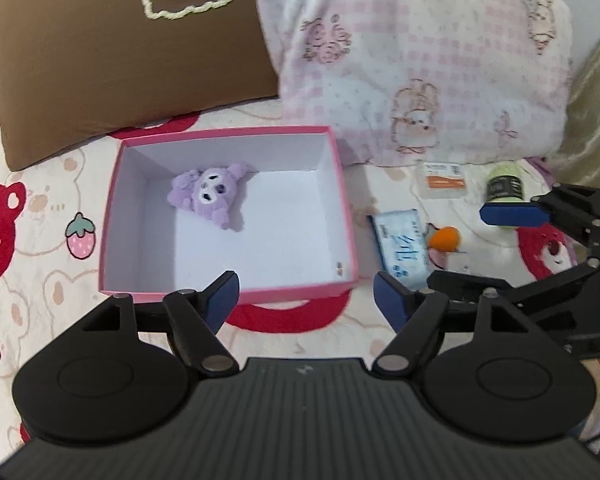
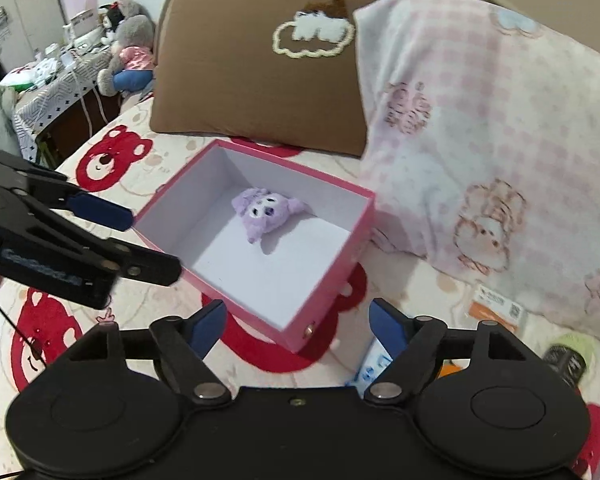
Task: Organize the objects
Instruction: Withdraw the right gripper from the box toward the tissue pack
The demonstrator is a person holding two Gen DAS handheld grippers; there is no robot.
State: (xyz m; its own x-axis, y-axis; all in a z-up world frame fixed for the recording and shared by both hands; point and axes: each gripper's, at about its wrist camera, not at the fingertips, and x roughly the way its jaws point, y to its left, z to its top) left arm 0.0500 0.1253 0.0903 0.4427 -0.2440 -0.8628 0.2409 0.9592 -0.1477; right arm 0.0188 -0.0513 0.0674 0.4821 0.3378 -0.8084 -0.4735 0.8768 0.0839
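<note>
From my left wrist, the left tool (image 1: 306,290) gapes with nothing between its fingers; the pink box (image 1: 350,216) on the bed (image 1: 31,280) holds one purple plush (image 1: 209,194). From my right wrist, the right tool (image 2: 297,326) gapes likewise, over the box's near corner.

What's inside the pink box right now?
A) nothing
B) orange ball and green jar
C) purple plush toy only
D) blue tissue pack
C: the purple plush toy lies alone on the white floor of the pink box; the blue tissue pack, orange ball and green jar are all on the bedspread to its right.
</note>
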